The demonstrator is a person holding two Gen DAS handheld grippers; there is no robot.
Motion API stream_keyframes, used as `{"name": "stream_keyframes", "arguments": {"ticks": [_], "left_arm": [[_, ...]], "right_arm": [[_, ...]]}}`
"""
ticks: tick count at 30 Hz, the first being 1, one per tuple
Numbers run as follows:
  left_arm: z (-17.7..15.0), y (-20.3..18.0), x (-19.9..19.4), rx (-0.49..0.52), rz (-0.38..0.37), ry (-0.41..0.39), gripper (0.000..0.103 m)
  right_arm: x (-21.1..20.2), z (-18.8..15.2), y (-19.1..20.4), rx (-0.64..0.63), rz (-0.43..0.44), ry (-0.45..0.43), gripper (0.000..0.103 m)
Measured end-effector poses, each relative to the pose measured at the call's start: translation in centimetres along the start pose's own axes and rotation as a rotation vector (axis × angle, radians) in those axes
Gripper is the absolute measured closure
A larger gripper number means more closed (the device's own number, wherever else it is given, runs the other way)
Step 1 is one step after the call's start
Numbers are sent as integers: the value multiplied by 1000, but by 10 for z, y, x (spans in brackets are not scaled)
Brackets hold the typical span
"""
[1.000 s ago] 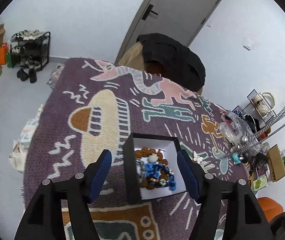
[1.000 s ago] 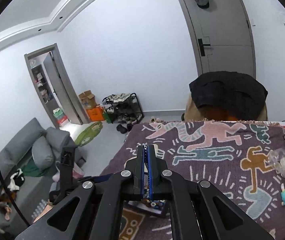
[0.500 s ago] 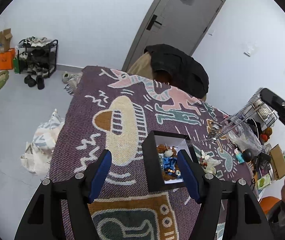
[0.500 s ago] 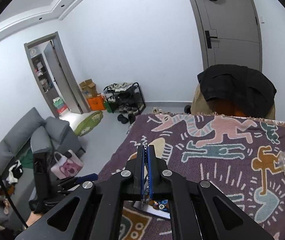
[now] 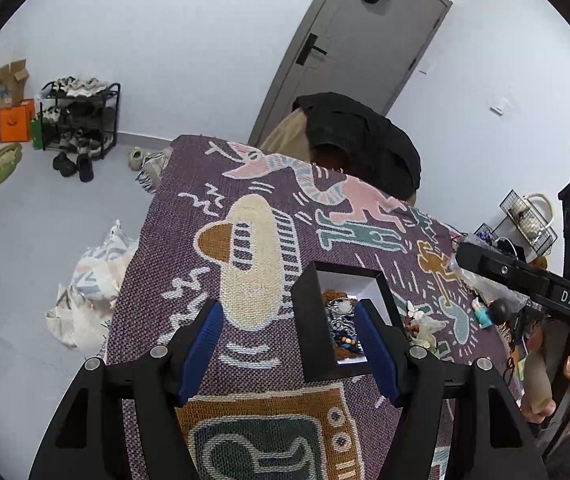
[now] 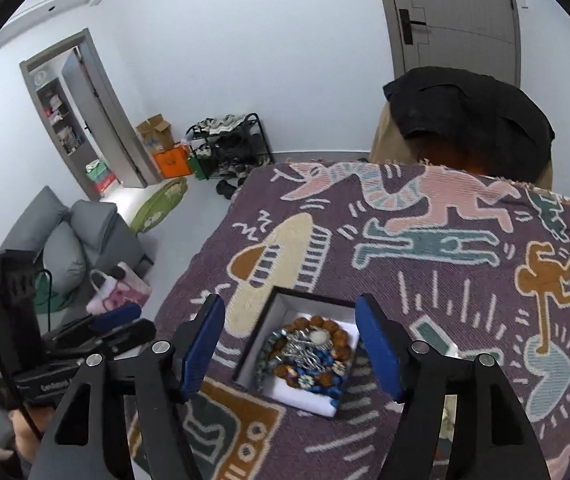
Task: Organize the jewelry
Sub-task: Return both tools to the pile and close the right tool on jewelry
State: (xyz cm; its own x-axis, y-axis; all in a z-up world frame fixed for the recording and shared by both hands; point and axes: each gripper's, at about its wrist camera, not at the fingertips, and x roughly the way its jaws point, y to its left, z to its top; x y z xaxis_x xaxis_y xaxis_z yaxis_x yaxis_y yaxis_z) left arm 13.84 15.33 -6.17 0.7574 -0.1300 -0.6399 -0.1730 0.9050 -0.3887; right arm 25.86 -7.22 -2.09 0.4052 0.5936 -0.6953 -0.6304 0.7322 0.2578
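A black box with a white lining [image 6: 269,320] stands on the patterned purple blanket [image 6: 425,264]. It holds a heap of jewelry [image 6: 305,354]: brown bead bracelets, blue beads and a silver chain. The box also shows in the left wrist view [image 5: 313,320], with the jewelry [image 5: 343,322] partly hidden by its wall. My right gripper [image 6: 289,348] is open and empty, jaws wide on either side above the box. My left gripper [image 5: 291,346] is open and empty, just in front of the box.
A small white flower ornament [image 5: 421,322] and a little blue figurine [image 5: 483,314] lie on the blanket right of the box. A chair with a black jacket [image 6: 469,120] stands at the far edge. Clutter and a wire basket [image 5: 529,216] sit at the right.
My right gripper has opened from shut and now hangs over the box, with the silver chain lying in the box. My left gripper has drawn back a little from the box.
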Motion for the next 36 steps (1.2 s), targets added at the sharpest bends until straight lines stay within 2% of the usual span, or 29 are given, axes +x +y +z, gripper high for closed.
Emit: {"name": "stream_keyframes", "arguments": {"ticks": [3,5,8,22,28,34,36], "left_arm": [[1,-9,1,13,-4,-3,30],[1,-17,2,25,-6,-9,18],[1,-32,4,54,-14,-15,12],[-10,-109,32,173,-84,29,13],[-15,-138,48,227,-114,64,13],[-18,-157,63,251,-118,92,22],[-17,-161,68,254,-117,101,28]], "right_arm": [[-13,-7,-12,7,-29,-8,35],[-19,-11,-23,18,-36,-11,35],[-28,-22,-38,41,-45,-7,34],[-43,-77,-111,169,-80,-23,34],[-37,-90,-132,220,-70,-17,40],[-23,-94,-151,266,-75,-8,42],[-14,-94,-156,271,-83,4,48]]}}
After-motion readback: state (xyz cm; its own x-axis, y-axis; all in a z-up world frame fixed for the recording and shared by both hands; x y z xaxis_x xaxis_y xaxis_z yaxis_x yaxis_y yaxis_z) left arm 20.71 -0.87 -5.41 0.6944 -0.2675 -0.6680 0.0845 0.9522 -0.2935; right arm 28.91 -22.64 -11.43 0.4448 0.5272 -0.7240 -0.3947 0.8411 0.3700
